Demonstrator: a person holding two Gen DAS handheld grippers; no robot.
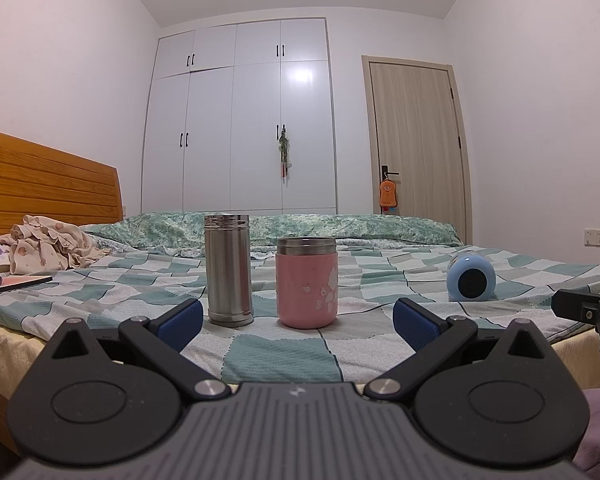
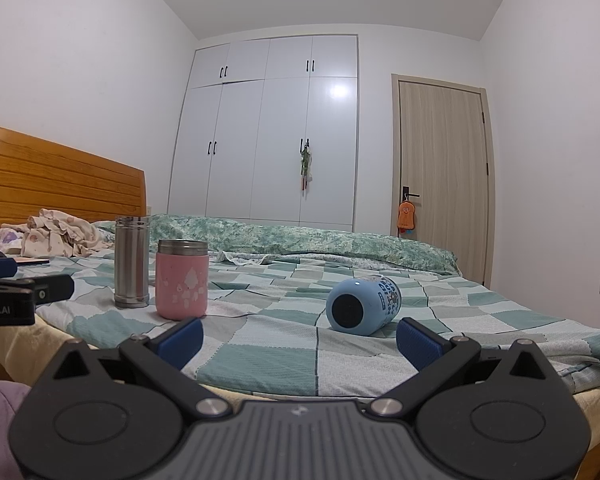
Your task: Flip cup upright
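A light blue cup lies on its side on the checkered bed sheet, its dark base facing me; it also shows in the left wrist view at the right. A pink cup and a tall steel cup stand upright to its left. My right gripper is open and empty, just in front of the blue cup. My left gripper is open and empty, in front of the pink and steel cups.
A wooden headboard and crumpled clothes are at the left, with a flat tablet-like item. A green patterned quilt lies along the far side. Wardrobe and door stand behind.
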